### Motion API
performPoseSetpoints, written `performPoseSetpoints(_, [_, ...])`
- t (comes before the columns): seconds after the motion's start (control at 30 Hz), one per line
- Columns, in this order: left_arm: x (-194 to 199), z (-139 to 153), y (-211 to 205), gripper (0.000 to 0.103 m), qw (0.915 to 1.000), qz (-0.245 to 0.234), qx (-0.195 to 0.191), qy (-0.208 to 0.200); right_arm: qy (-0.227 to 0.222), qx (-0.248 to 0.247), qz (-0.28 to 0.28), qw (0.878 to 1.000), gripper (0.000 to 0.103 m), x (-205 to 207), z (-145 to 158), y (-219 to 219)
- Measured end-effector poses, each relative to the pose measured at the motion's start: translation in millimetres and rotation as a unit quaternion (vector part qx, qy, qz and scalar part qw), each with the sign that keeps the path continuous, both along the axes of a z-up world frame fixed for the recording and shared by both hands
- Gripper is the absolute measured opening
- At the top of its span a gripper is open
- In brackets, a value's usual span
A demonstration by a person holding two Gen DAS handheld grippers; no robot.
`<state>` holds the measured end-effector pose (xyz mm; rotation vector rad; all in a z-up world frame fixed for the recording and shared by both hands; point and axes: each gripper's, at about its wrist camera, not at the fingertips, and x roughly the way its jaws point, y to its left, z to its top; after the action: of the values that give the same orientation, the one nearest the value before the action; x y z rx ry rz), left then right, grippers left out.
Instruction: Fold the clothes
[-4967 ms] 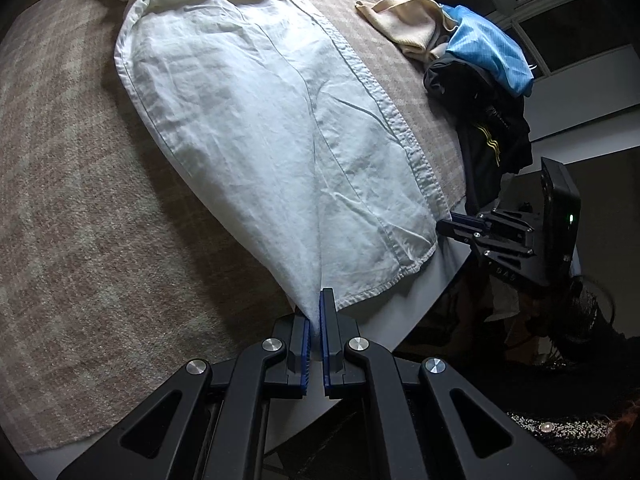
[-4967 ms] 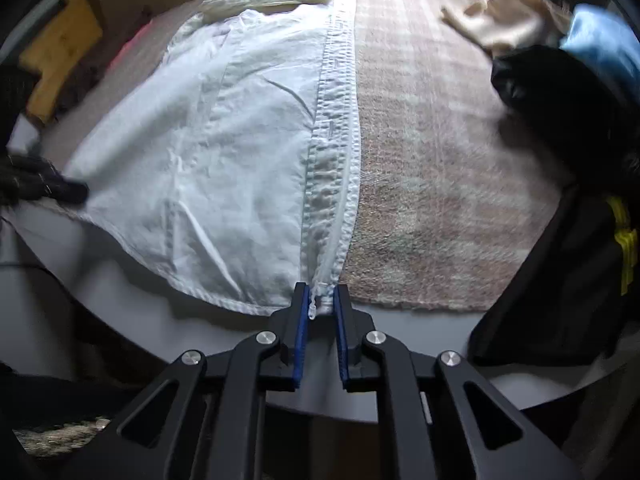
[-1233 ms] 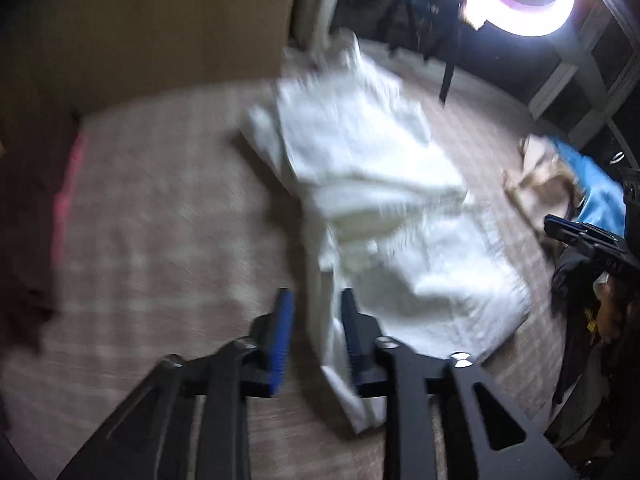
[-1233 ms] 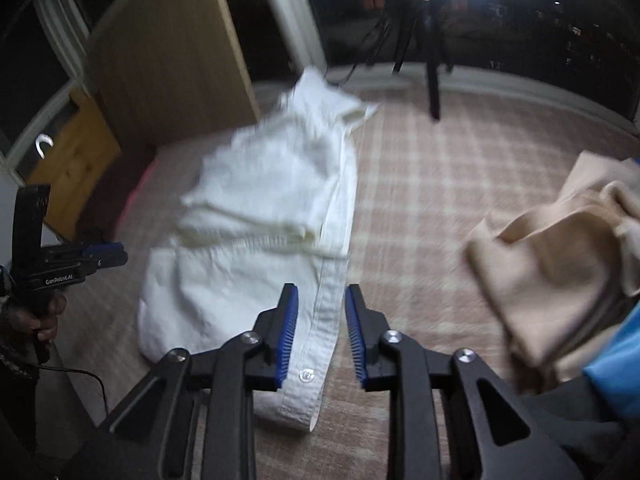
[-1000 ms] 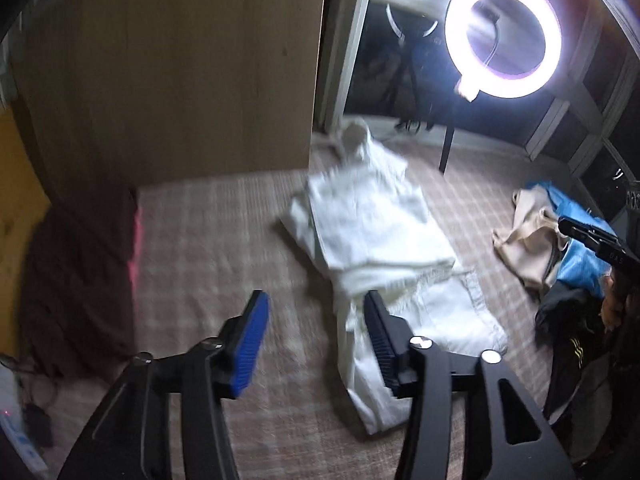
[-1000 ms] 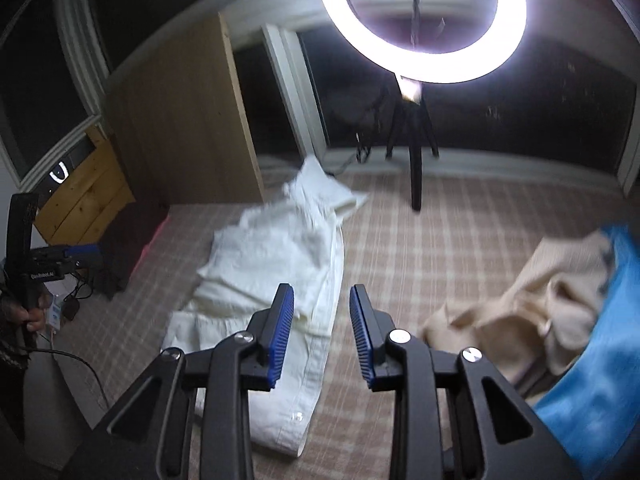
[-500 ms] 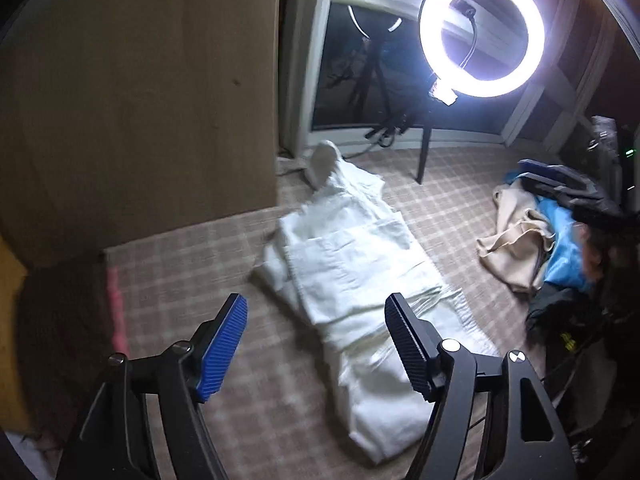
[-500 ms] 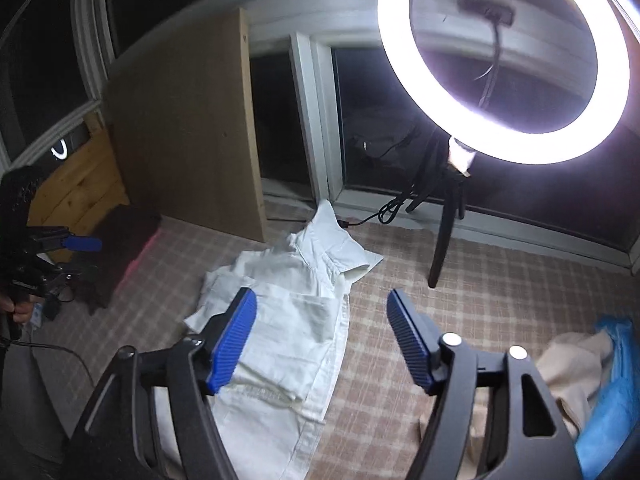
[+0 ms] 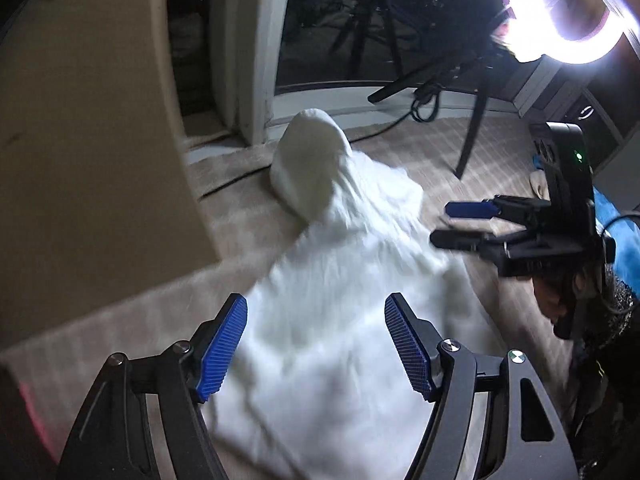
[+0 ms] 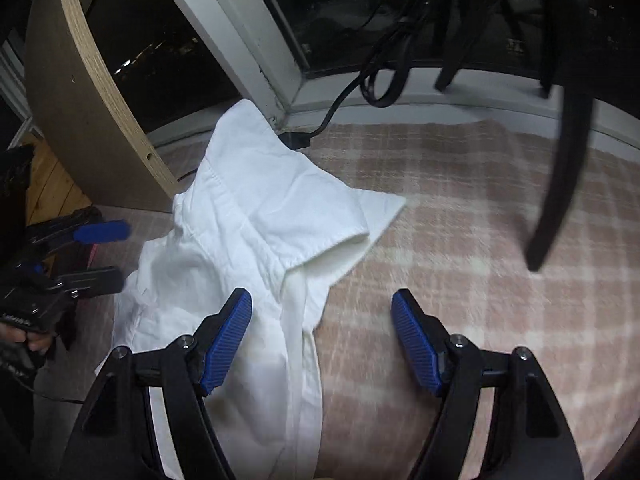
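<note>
A white shirt (image 9: 344, 288) lies on the plaid cloth (image 9: 248, 216), its collar end toward the window. In the right wrist view the shirt (image 10: 256, 240) shows its collar spread out. My left gripper (image 9: 316, 344) is open and empty, just above the shirt's body. My right gripper (image 10: 322, 344) is open and empty, over the shirt's right edge and the plaid cloth (image 10: 460, 220). Each gripper shows in the other's view: the right one (image 9: 480, 224) beside the shirt, the left one (image 10: 92, 252) at its left edge.
A wooden panel (image 9: 80, 140) stands at the left. A lit ring light (image 9: 568, 12) on a black tripod (image 10: 560, 160) stands at the back by the window (image 9: 328, 20). A black cable (image 10: 360, 92) lies behind the collar. Blue cloth (image 9: 624, 240) lies at the right.
Both grippers held the shirt's hem five seconds ago, carried it up over the shirt and let go. They have opened wide and moved forward toward the collar.
</note>
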<state>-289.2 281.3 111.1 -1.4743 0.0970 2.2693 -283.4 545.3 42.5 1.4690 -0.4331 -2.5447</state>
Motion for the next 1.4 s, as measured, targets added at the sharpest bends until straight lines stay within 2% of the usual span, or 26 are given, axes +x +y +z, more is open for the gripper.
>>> performPoseSetpoints(0.17, [-26.5,-26.8,18.7,0.069,0.9993,-0.036,-0.006,-0.012,0.021,0.004,0.048,0.999,0.074,-13.6,-2.7,-9.2])
performPoseSetpoints(0.27, [-31.7,-39.4,26.6,0.061,0.9981,-0.057,-0.009,-0.024,0.041,0.015,0.074,0.996,0.074,-15.9,-1.1,-19.0])
performPoseSetpoints(0.33, [-30.4,-41.6,32.7,0.054,0.9971,-0.073,-0.016,-0.015,0.052,0.016,0.085,0.995,0.069,-15.6,0.3,-23.5])
performPoseSetpoints(0.37, [-28.6,-41.4,35.5,0.049,0.9964,-0.081,-0.019,-0.014,0.051,0.0,0.089,0.995,0.047,-16.0,0.2,-23.3])
performPoseSetpoints(0.4, [-26.6,-41.1,38.2,0.044,0.9956,-0.09,-0.022,-0.015,0.05,-0.016,0.093,0.994,0.032,-16.3,0.2,-23.0])
performPoseSetpoints(0.43, [-24.2,-39.1,39.9,0.037,0.995,-0.096,-0.023,-0.014,0.046,-0.034,0.089,0.994,0.03,-16.6,-0.4,-21.0])
performPoseSetpoints(0.47, [-21.8,-37.0,41.5,0.033,0.9944,-0.102,-0.025,-0.013,0.048,-0.044,0.085,0.994,0.017,-15.6,0.4,-19.4])
performPoseSetpoints(0.5, [-19.4,-34.8,43.1,0.021,0.9937,-0.108,-0.026,-0.013,0.053,-0.052,0.084,0.994,0.01,-12.8,3.7,-18.7])
performPoseSetpoints(0.53, [-15.7,-30.2,43.1,0.013,0.9933,-0.113,-0.025,-0.01,0.058,-0.059,0.082,0.993,0.009,-10.0,7.1,-18.1])
performPoseSetpoints(0.73, [30.6,14.2,37.5,0.01,0.9923,-0.121,-0.008,0.021,0.138,-0.052,0.096,0.984,0.007,32.1,58.8,-30.8])
performPoseSetpoints(0.9, [73.6,54.1,32.0,0.009,0.9909,-0.125,0.009,0.049,0.202,-0.031,0.126,0.971,0.006,89.4,110.6,-53.3])
performPoseSetpoints(1.1, [119.5,89.2,35.3,0.009,0.9887,-0.125,0.036,0.073,0.23,-0.028,0.145,0.962,0.006,154.6,149.9,-64.5])
performPoseSetpoints(1.3, [191.9,114.3,43.8,0.009,0.9842,-0.143,0.045,0.095,0.245,-0.044,0.163,0.955,0.006,220.6,164.0,-74.7])
performPoseSetpoints(1.4, [232.7,108.0,46.0,0.009,0.9845,-0.148,0.058,0.073,0.244,-0.037,0.183,0.952,0.006,251.8,162.7,-83.7])
